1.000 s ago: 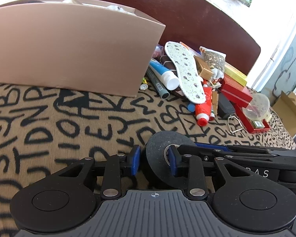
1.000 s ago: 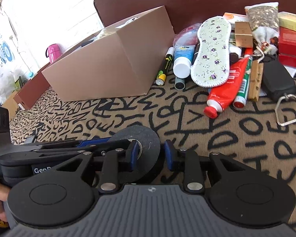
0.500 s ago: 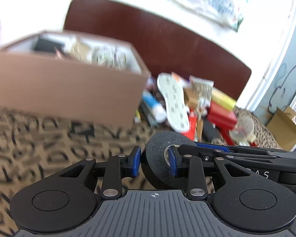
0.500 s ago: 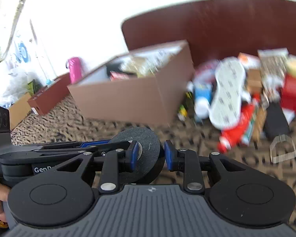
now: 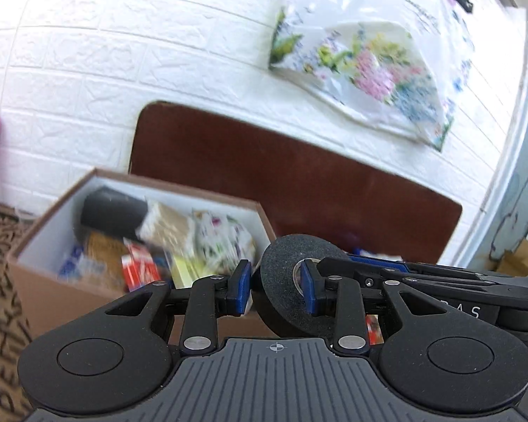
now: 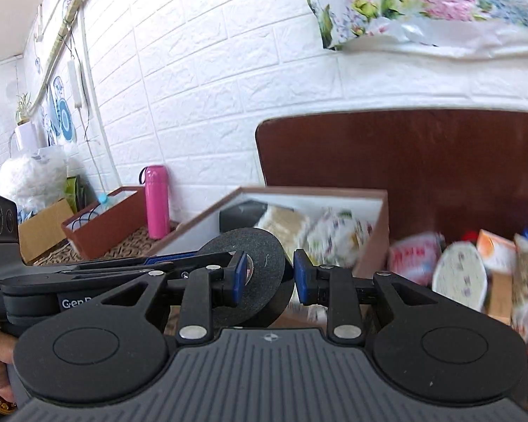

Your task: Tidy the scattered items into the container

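Note:
A black grinding wheel [image 5: 285, 281] is held in the air between both grippers, and it also shows in the right wrist view [image 6: 260, 274]. My left gripper [image 5: 275, 290] and my right gripper [image 6: 269, 277] each clamp one side of it, facing each other. The brown cardboard box [image 5: 49, 274] sits below and ahead, open-topped, with several items inside; it shows in the right wrist view [image 6: 369, 242] too. The wheel hangs near the box's right rim.
Scattered items [image 6: 468, 274], including a flowered insole and packets, lie right of the box. A dark brown headboard [image 5: 299, 183] stands behind. A pink flask [image 6: 156, 204] and a second brown box [image 6: 102, 221] stand far left. The patterned cloth [image 5: 0, 281] covers the surface.
Both grippers have lifted the wheel up off the patterned cloth and toward the box; the views now look over the box's open top.

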`<state>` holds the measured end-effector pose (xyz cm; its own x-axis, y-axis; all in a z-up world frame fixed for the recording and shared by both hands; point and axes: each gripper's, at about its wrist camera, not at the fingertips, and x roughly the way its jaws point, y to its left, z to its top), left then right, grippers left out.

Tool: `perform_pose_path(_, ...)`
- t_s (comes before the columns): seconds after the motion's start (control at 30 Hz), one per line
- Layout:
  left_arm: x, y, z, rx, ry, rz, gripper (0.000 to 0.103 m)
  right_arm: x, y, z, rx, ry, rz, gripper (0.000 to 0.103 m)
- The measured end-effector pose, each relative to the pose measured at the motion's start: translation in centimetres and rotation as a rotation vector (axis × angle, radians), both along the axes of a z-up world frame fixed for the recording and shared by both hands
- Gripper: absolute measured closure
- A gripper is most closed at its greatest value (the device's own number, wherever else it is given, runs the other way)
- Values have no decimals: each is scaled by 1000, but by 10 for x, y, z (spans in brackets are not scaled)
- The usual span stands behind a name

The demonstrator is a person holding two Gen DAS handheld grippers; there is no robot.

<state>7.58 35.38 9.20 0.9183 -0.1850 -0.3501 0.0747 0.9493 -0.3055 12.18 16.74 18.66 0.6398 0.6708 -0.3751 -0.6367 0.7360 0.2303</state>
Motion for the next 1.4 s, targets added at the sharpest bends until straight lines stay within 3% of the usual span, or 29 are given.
perform_pose_path(0.17,35,26,-3,-30,13,2,74,35,22,1,-14,2,-1,71)
perform_pose_path(0.4,71,36,-44,-66,102,-13,73,68,29,-39,-57,81,-10,71)
perform_pose_path(0.57,81,38,-58,-85,133,-10,74,79,29,-52,-64,119,-14,70)
perform_pose_path(0.6,82,39,-59,-92,144,1,54,81,29,-53,-59,129,-12,70)
perform_pose_path(0.63,82,40,-60,-87,159,37,47,83,29,-54,-57,134,-15,71)
perform_pose_path(0.7,77,38,-57,-4,153,154,14,82,25,-54,-65,93,-80,50)
perform_pose_path(0.73,72,38,-55,34,134,197,7,81,21,-53,-64,74,-95,40)
perform_pose_path(0.77,67,39,-53,44,110,215,0,80,17,-52,-56,75,-98,39)
perform_pose_path(0.93,55,40,-52,-44,130,148,0,68,7,-56,-49,95,-74,39)
perform_pose_path(1.0,46,31,-53,0,107,147,0,60,5,-57,-61,88,-72,32)
perform_pose_path(1.17,9,14,-48,98,51,193,0,31,-13,-57,-101,50,-117,4)
perform_pose_path(1.27,-14,11,-46,94,47,227,0,12,-23,-54,-98,38,-105,2)
perform_pose_path(1.4,-34,6,-44,110,113,309,0,-11,-32,-48,-116,31,-89,1)
